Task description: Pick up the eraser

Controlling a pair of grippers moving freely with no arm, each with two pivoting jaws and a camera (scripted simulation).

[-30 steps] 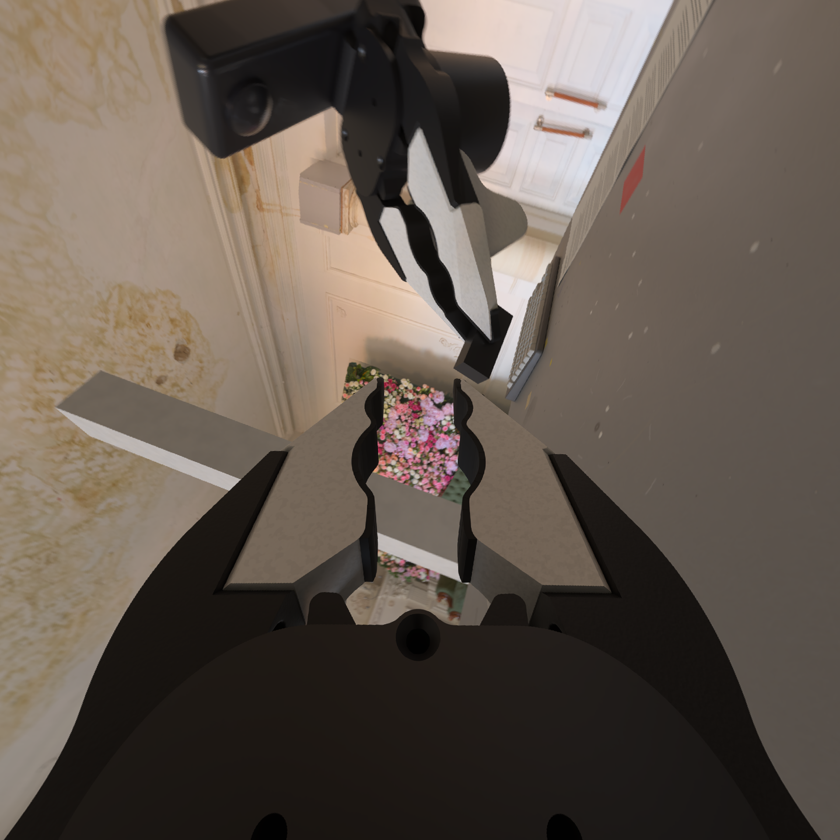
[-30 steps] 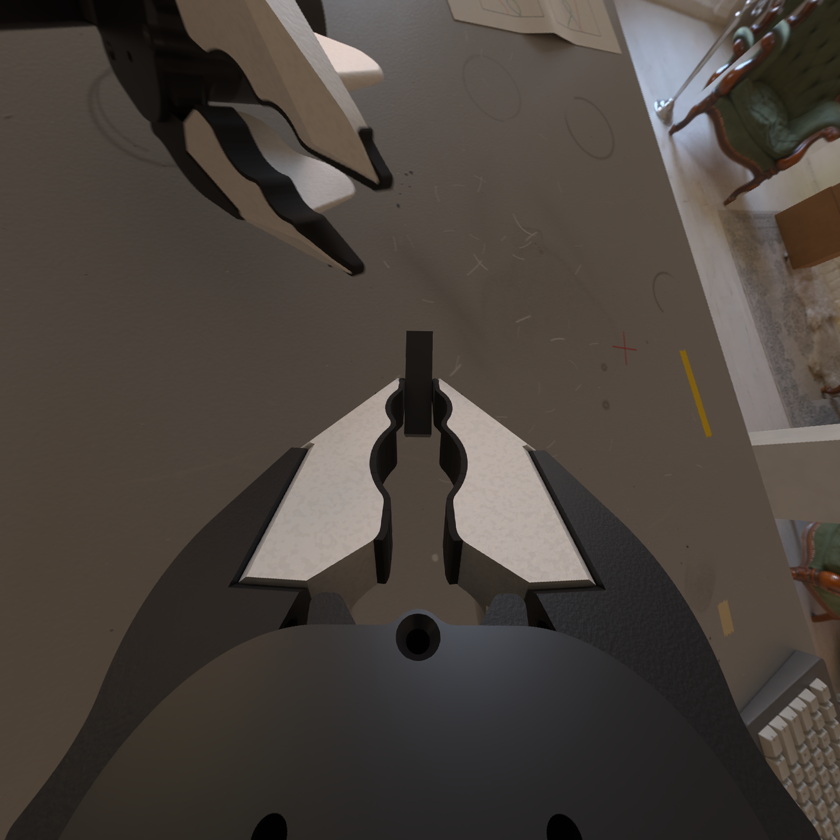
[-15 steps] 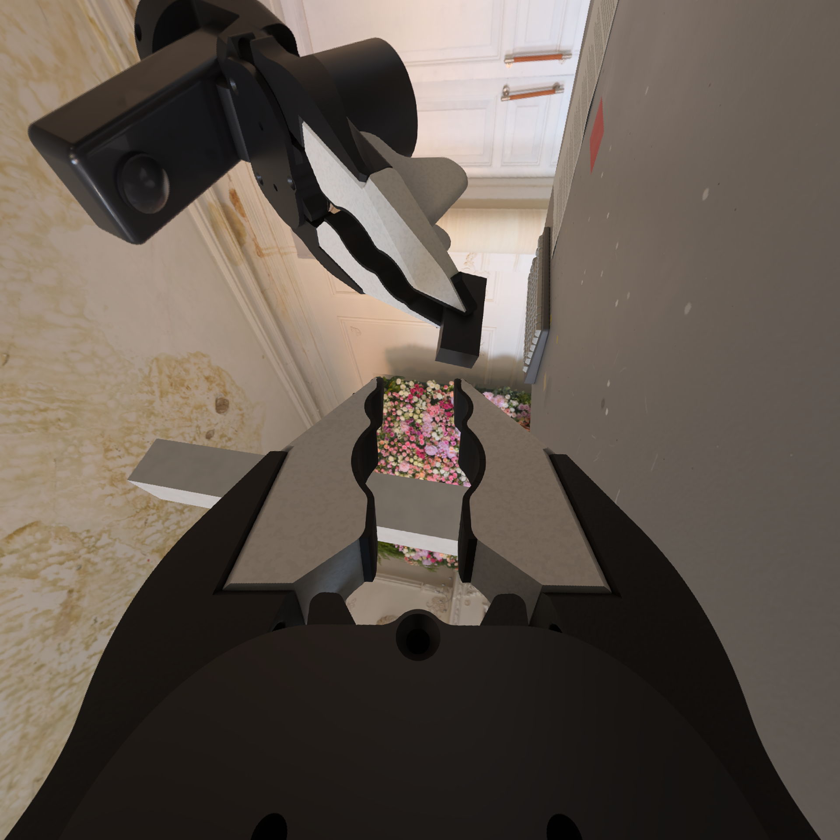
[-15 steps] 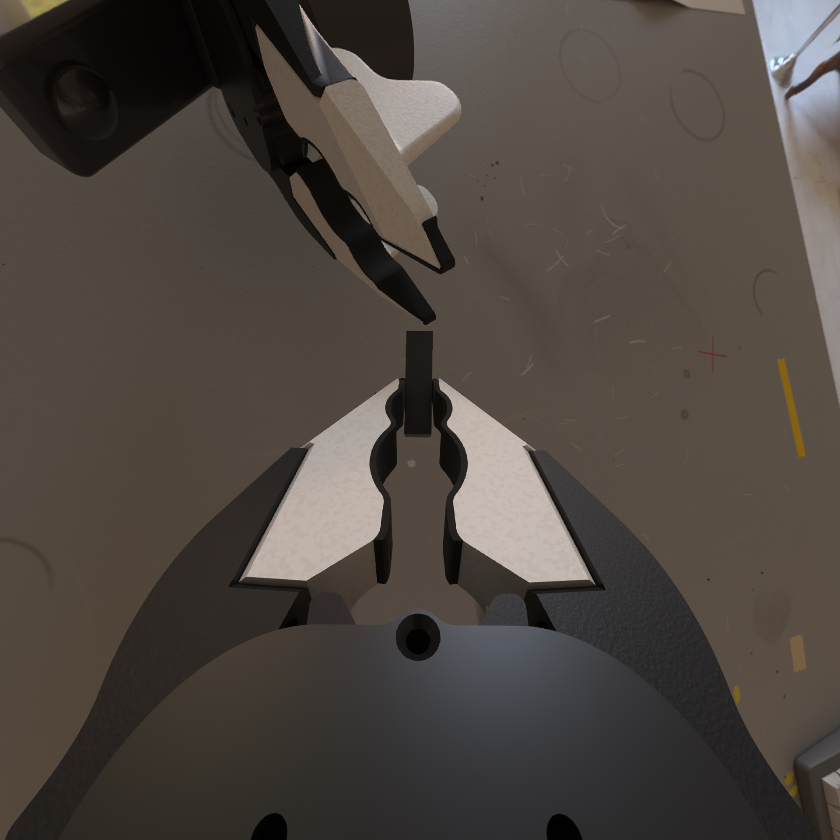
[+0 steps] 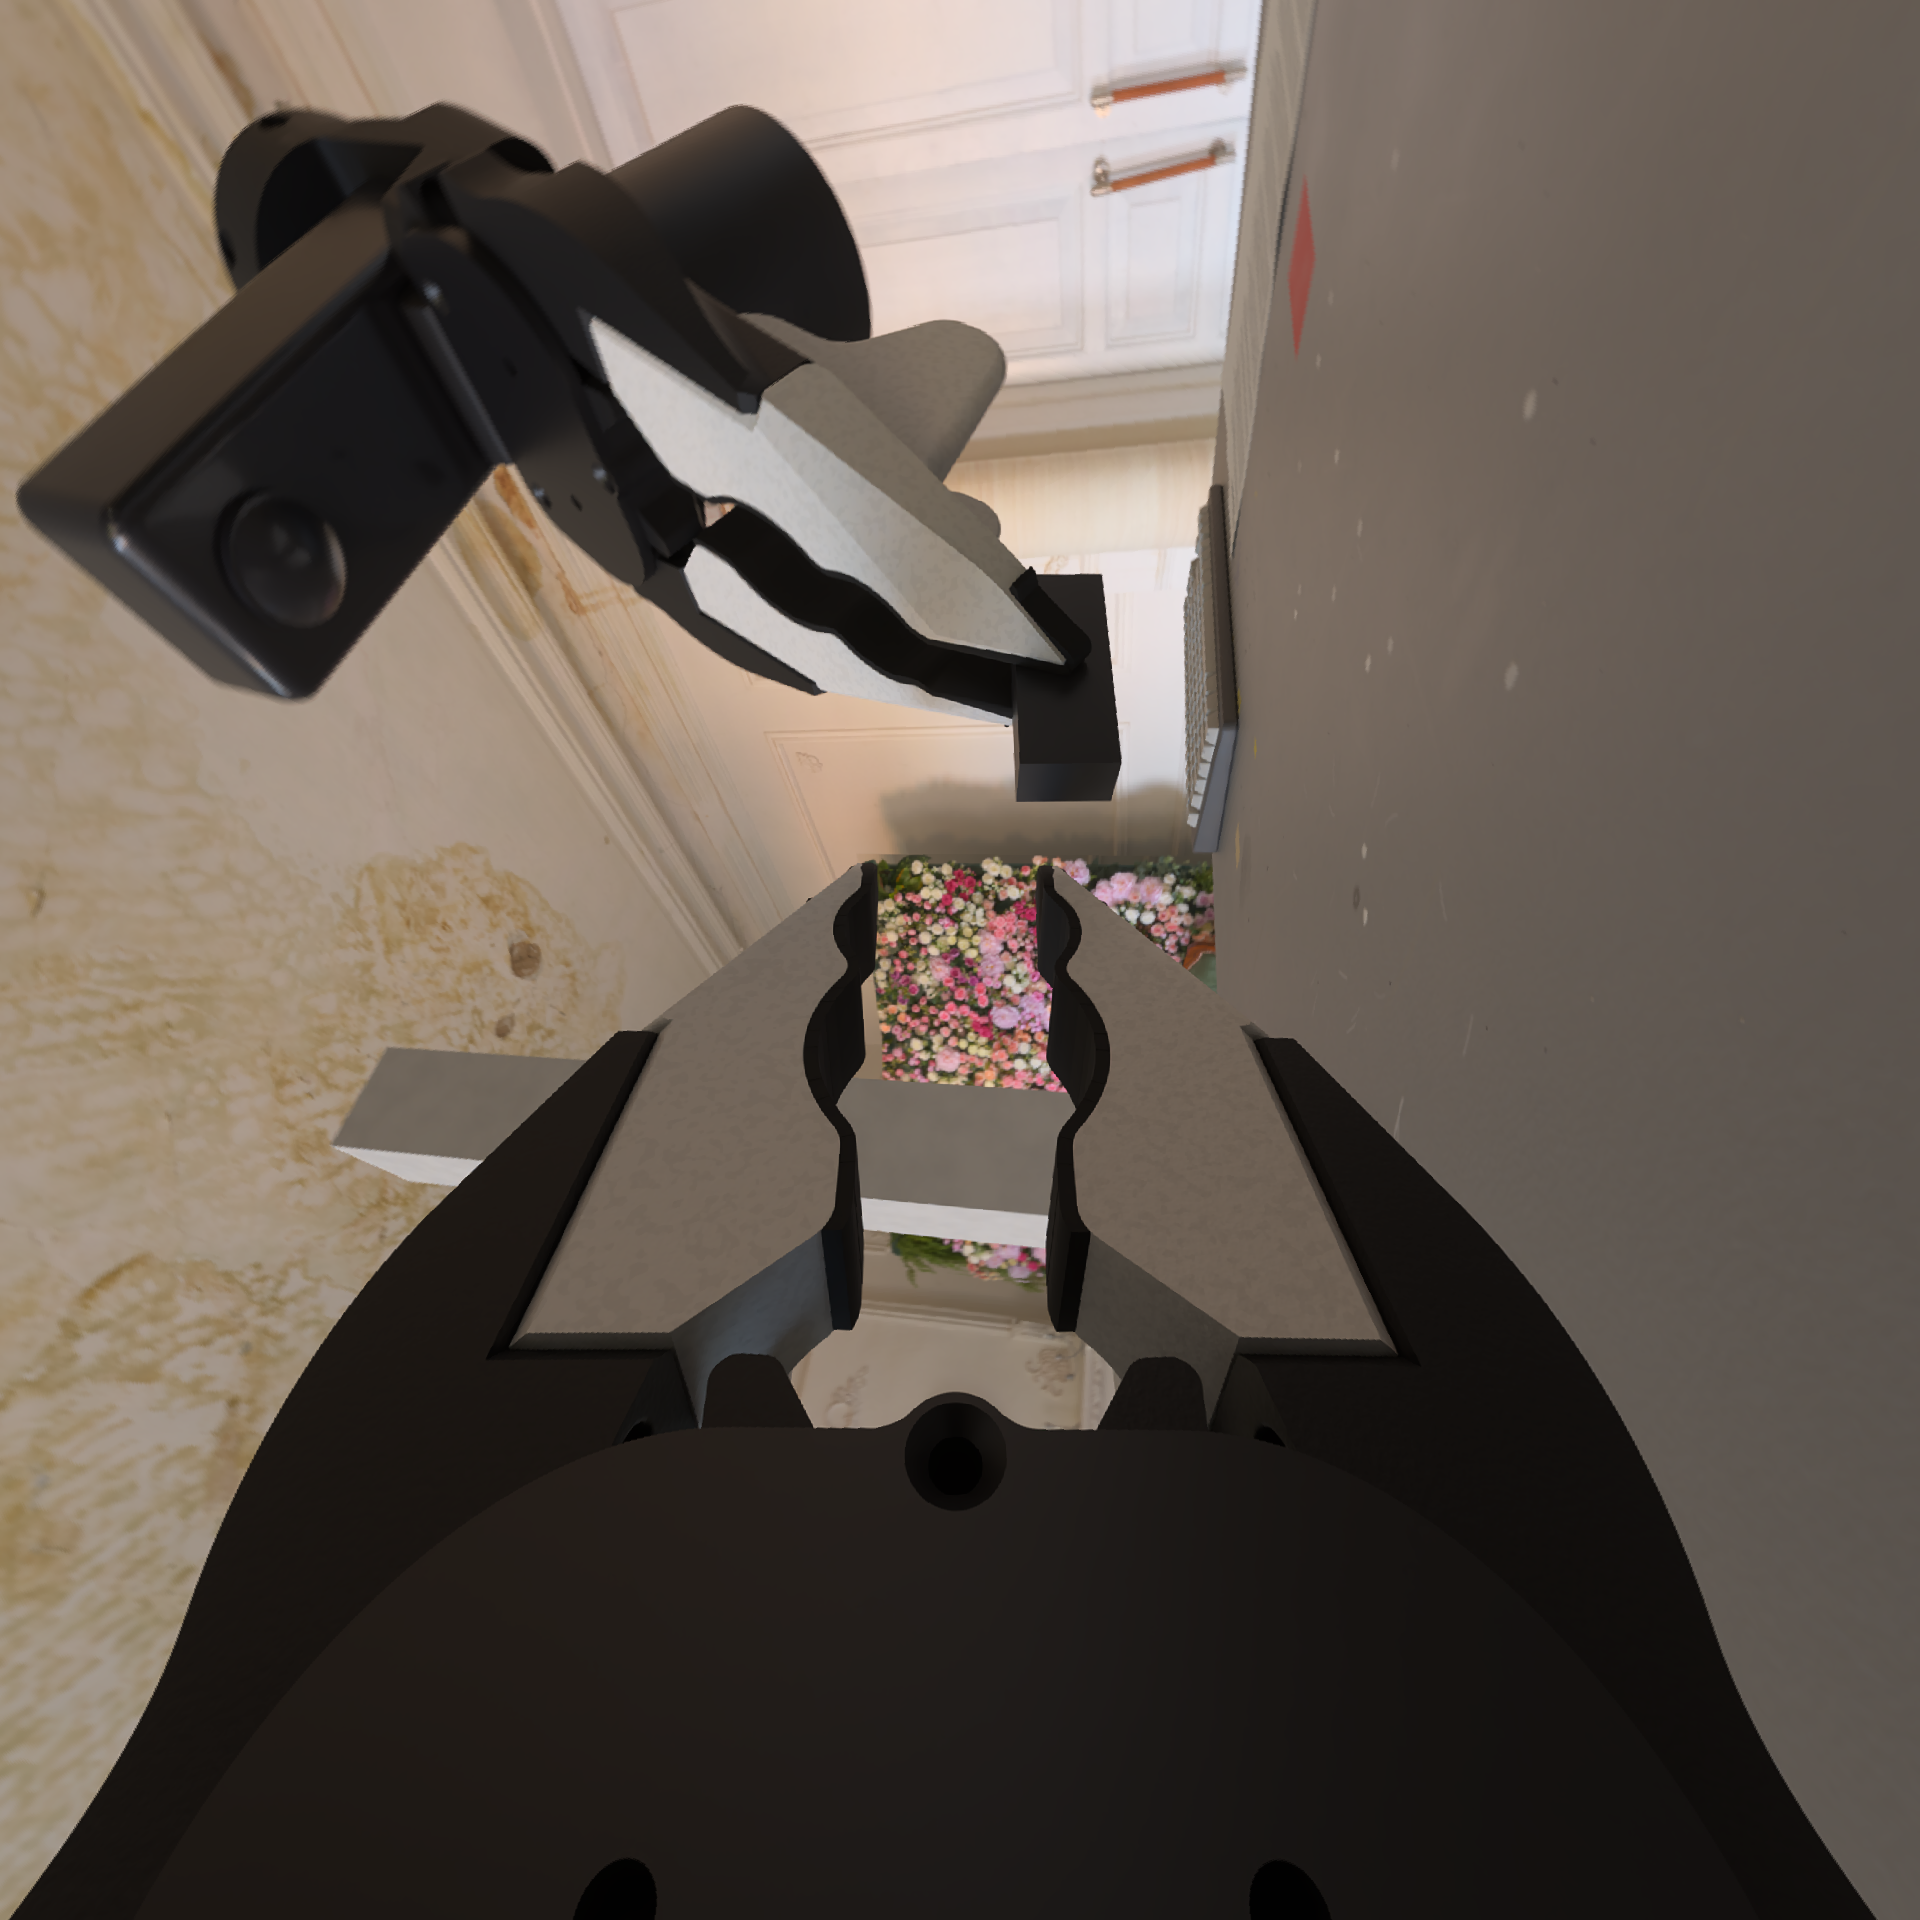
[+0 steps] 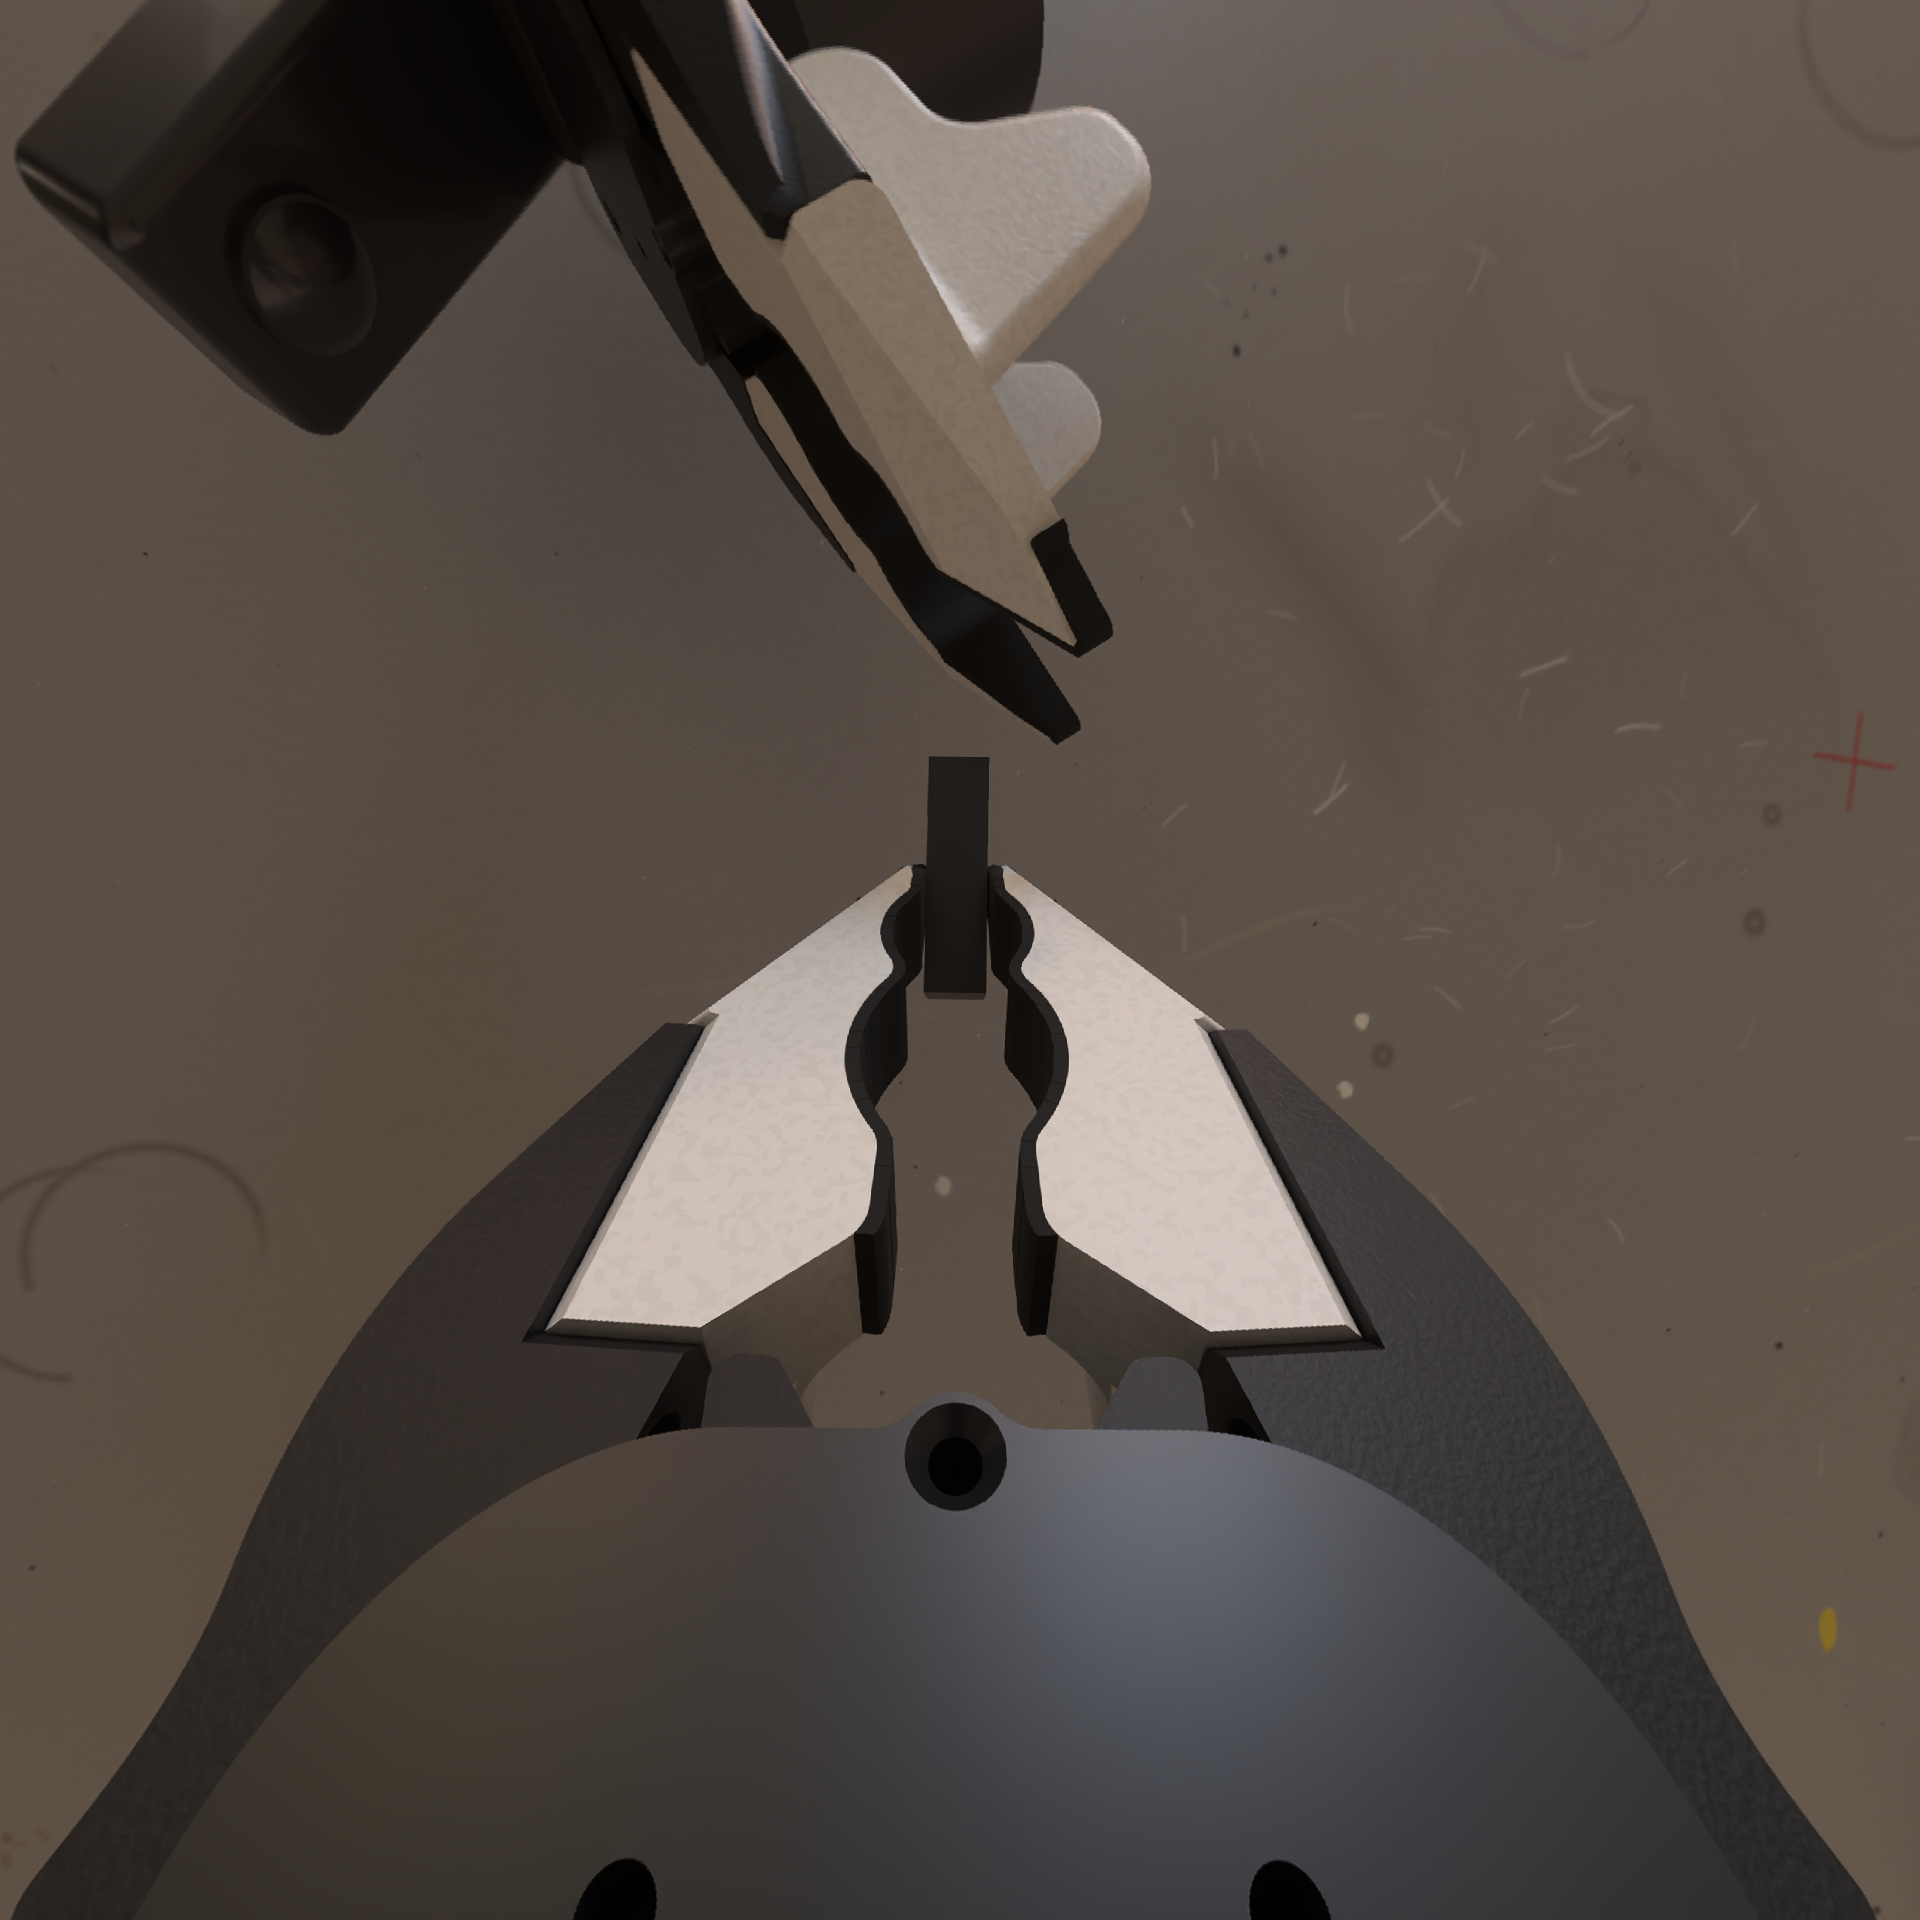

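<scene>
My right gripper [image 6: 956, 873] is shut on the black eraser [image 6: 956, 810] and holds it in the air above the grey table [image 6: 312, 831]. The eraser's far end sticks out past the fingertips. My left gripper [image 5: 954, 894] is open and empty. In the right wrist view the left gripper [image 6: 1075, 681] points down at the eraser, with its fingertips just beyond the eraser's free end and not touching it. In the left wrist view the right gripper [image 5: 1039, 675] shows at the upper left, with the eraser [image 5: 1070, 738] in its tips beside the table [image 5: 1558, 935].
A keyboard [image 5: 1210, 665] lies on the table near the eraser. The table has a red mark [image 5: 1299, 265], a red cross [image 6: 1855, 758] and fine scratches. White doors [image 5: 935, 156], a flower wall [image 5: 966, 987] and a grey beam [image 5: 436, 1127] lie beyond.
The two grippers have drawn together: the left gripper's fingertips are now close to the eraser's free end. The right gripper has kept its hold on the eraser.
</scene>
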